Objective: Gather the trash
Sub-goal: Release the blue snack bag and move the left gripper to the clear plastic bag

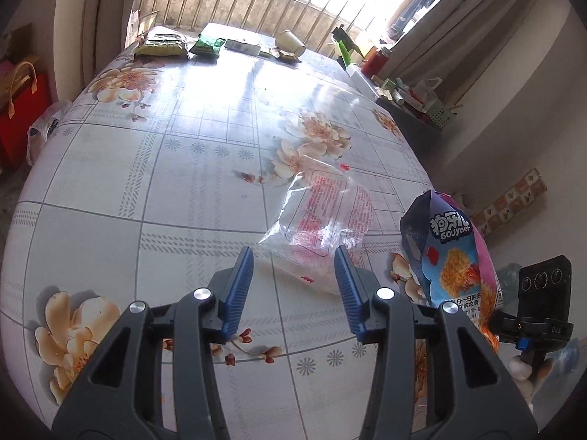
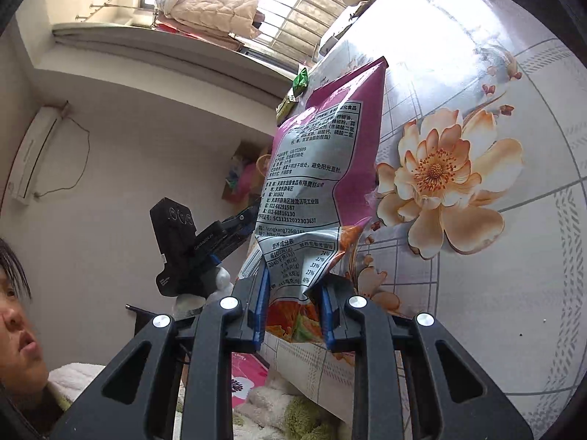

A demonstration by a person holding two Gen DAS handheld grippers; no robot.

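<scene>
sunlight floods the far end of the flowered tablecloth (image 1: 154,190) in the left wrist view. the left gripper (image 1: 293,286) hangs over the near part of the table with its 2 blue pads spread apart and nothing pinched between them. just beyond the fingertips lies a clear plastic bag (image 1: 323,216) with red print, flat on the cloth and crumpled at its near edge. to the right, a blue and pink snack bag (image 1: 451,256) stands upright in the air near the table's right edge, with the black body of the other tool just beside it at the right. at the far end sit a yellow-green packet (image 1: 161,44), a green packet (image 1: 207,46), and a paper cup (image 1: 290,42) lying on its side.

from the right wrist view, the right gripper (image 2: 293,311) is clenched on the snack bag (image 2: 319,183), its pads pressing the crumpled lower end while the pink back panel with printed text rises above them. the picture is tilted, so the tablecloth (image 2: 513,256) fills the right side. the left gripper (image 2: 234,225) shows to the left of the bag, partly hidden behind it, so i cannot tell its jaws from here. a person's face is at the lower left edge.
</scene>
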